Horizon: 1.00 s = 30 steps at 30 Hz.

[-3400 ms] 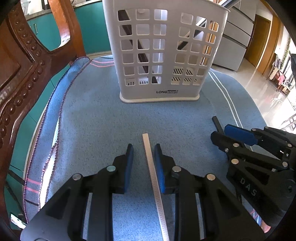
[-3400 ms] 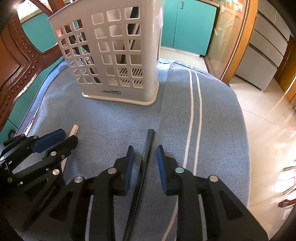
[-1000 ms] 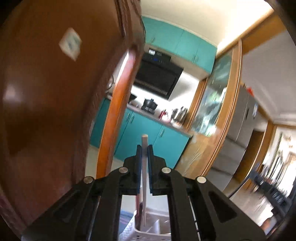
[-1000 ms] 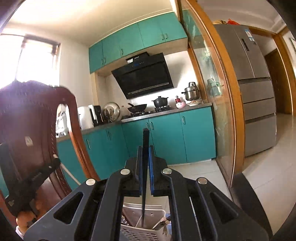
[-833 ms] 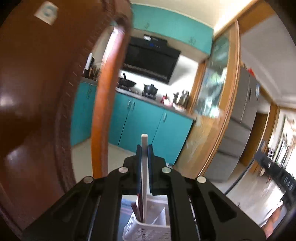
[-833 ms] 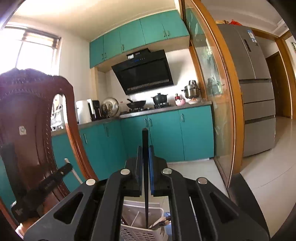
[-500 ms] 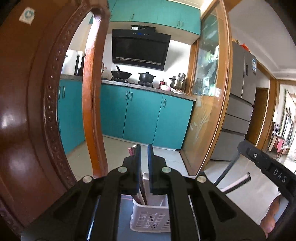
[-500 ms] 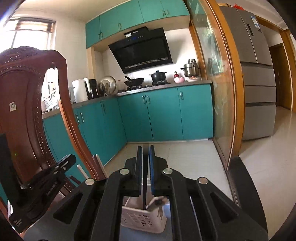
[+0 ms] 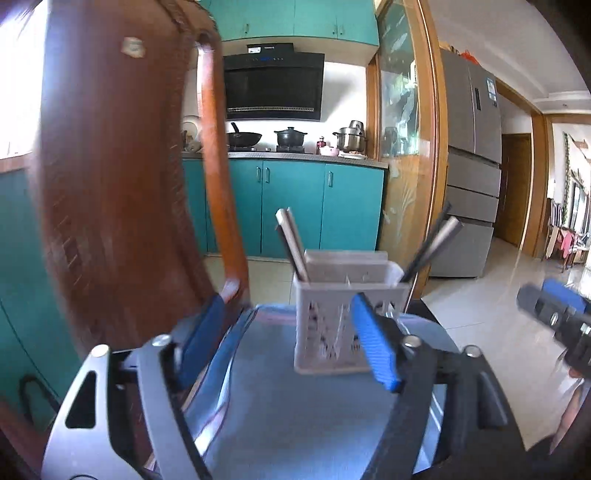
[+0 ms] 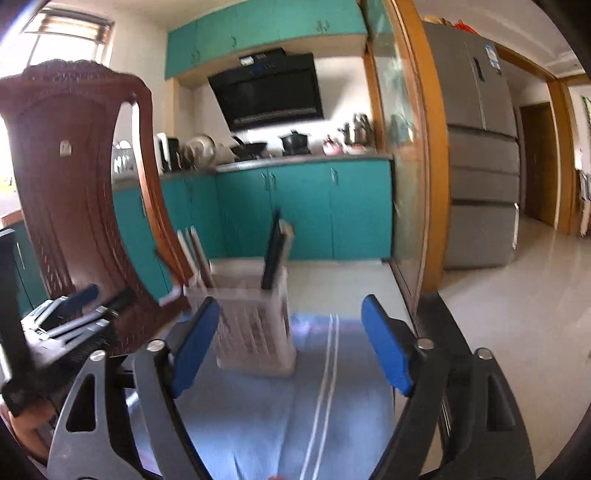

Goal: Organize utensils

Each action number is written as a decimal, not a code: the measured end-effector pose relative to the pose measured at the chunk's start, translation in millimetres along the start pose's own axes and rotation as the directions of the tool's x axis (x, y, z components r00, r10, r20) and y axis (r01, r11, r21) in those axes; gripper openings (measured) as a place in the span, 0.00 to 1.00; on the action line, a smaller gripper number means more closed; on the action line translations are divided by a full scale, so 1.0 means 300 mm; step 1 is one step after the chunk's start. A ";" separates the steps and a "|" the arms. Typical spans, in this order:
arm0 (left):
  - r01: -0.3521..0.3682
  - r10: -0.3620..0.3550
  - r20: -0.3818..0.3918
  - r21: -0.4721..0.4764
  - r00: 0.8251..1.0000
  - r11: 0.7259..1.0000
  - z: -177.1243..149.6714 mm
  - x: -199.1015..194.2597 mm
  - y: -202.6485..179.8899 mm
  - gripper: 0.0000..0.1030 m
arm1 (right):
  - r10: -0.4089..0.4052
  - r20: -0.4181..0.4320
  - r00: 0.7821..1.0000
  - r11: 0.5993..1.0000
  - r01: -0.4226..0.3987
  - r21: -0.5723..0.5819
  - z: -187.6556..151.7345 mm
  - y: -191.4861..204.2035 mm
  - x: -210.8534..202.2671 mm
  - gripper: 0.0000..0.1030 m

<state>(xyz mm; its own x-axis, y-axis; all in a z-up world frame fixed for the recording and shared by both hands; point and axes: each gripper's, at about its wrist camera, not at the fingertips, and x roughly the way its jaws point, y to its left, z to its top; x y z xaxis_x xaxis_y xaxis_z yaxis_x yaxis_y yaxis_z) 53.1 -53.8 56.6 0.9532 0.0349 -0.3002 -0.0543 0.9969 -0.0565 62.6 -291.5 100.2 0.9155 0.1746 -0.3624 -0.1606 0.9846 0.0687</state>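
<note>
Standing beyond opening left tool [image 9: 288,343]: basket [image 9: 332,328].

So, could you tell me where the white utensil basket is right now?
The white utensil basket stands on the blue cloth, centre of the left wrist view, just right of the wooden chair, chopsticks leaning inside.

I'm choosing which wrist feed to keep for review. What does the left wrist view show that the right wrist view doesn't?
Left wrist view only: the left gripper, jaws opening with nothing between them, and the right gripper at the frame's right edge.

Right wrist view only: the right gripper, also opening and empty, the left gripper at lower left, the white stripes on the blue cloth, and a window.

Both: the white utensil basket holding sticks, the wooden chair, the teal cabinets.
</note>
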 end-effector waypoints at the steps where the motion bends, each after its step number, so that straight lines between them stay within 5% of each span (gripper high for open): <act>1: -0.001 0.001 -0.006 -0.010 1.000 1.000 -0.028 -0.030 0.010 0.77 | -0.003 -0.018 1.000 1.000 0.003 0.015 -0.036 0.002 -0.019 0.84; 12: -0.027 0.027 0.038 -0.004 0.999 1.000 -0.109 -0.213 0.060 0.91 | -0.059 -0.048 0.997 0.997 0.057 -0.047 -0.161 0.098 -0.138 0.97; 30: -0.021 0.020 0.038 0.027 0.999 0.999 -0.102 -0.208 0.057 0.91 | -0.090 -0.062 0.994 0.992 0.084 -0.095 -0.186 0.165 -0.148 0.97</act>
<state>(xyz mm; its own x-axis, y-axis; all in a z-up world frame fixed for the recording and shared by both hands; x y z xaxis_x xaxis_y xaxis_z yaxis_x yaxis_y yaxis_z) -16.4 -40.9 45.4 0.9626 0.0573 -0.2648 -0.0660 0.9975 -0.0241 -6.6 -250.3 67.8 0.9017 0.0850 -0.4239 -0.1172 0.9918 -0.0504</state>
